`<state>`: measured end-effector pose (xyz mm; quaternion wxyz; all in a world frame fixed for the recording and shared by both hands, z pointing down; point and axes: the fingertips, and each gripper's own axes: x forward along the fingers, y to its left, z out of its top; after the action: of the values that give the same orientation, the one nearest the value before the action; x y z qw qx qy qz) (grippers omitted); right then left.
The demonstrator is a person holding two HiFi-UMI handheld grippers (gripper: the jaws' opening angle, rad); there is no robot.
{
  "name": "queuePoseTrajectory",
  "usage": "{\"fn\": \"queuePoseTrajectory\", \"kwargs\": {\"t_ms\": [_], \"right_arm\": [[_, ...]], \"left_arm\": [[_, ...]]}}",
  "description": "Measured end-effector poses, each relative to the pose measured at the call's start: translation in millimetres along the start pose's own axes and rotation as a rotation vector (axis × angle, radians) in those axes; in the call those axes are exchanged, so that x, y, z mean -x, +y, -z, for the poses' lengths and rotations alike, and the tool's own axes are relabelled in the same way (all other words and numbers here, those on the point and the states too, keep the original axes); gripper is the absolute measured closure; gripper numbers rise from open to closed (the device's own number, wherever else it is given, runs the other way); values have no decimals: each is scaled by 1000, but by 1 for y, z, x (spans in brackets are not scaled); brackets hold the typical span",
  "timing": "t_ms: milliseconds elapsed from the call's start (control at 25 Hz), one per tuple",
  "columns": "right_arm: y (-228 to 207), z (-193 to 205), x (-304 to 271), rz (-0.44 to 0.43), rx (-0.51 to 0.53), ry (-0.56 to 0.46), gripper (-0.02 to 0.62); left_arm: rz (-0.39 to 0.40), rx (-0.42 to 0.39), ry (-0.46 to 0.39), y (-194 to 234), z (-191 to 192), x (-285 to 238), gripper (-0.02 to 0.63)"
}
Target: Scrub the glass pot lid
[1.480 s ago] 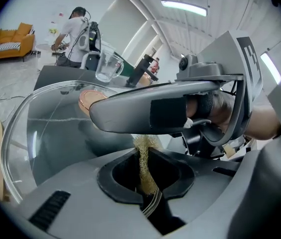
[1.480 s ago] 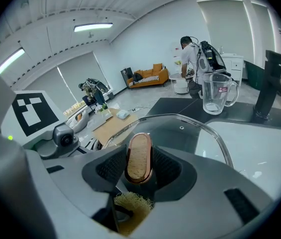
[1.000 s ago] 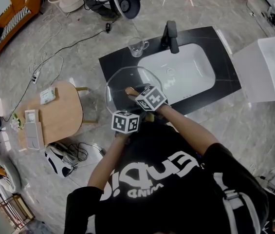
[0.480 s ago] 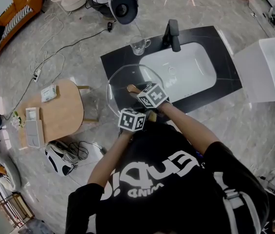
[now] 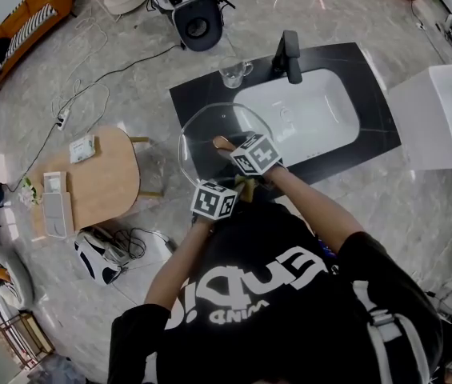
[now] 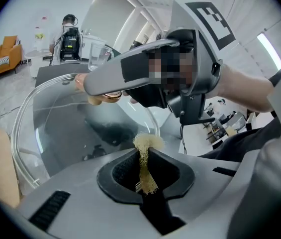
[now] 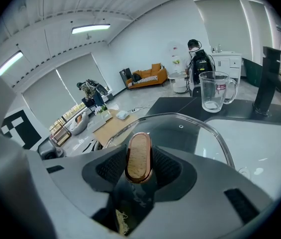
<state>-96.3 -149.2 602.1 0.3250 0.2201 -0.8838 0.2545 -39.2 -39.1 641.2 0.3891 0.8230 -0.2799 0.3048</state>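
Note:
The round glass pot lid point(image 5: 202, 138) is held tilted over the black counter's left end. Its wooden knob point(image 7: 139, 157), rimmed in copper, is clamped between the jaws of my right gripper point(image 7: 139, 166). In the head view the right gripper point(image 5: 235, 152) reaches the knob point(image 5: 220, 143) from the near side. My left gripper point(image 6: 145, 153) is shut on a yellow fibrous scrub pad point(image 6: 145, 146). The pad's tuft stands just short of the lid's glass point(image 6: 55, 123), under the right gripper point(image 6: 180, 68). In the head view the left gripper point(image 5: 234, 190) sits below the lid's near rim.
A white sink basin point(image 5: 310, 114) lies in the black counter point(image 5: 374, 118), with a black faucet point(image 5: 291, 54) behind it. A glass mug point(image 5: 234, 72) stands at the counter's back left. A small wooden table point(image 5: 102, 178) is at left, a white box point(image 5: 442, 110) at right.
The left gripper with the pad edged right toward the right gripper, then back down and left a little. The right gripper has kept the lid steady by its knob.

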Motion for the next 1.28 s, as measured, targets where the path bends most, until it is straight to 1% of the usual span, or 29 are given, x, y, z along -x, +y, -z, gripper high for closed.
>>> {"fn": "queuePoseTrajectory", "kwargs": {"t_ms": [280, 680, 760, 1040, 1280], "right_arm": [[-2, 2, 0, -7, -7, 3, 434], [-2, 1, -2, -12, -23, -3, 433], [-1, 1, -2, -13, -25, -3, 433], [-2, 2, -2, -11, -24, -2, 433], [0, 0, -4, -11, -30, -3, 433]], "left_arm": [[-24, 35, -11, 18, 14, 19, 554], [-69, 114, -43, 54, 27, 50, 550], [-87, 112, -44, 61, 29, 56, 549], [-165, 59, -15, 92, 29, 76, 549], [-224, 63, -19, 126, 21, 92, 549]]}}
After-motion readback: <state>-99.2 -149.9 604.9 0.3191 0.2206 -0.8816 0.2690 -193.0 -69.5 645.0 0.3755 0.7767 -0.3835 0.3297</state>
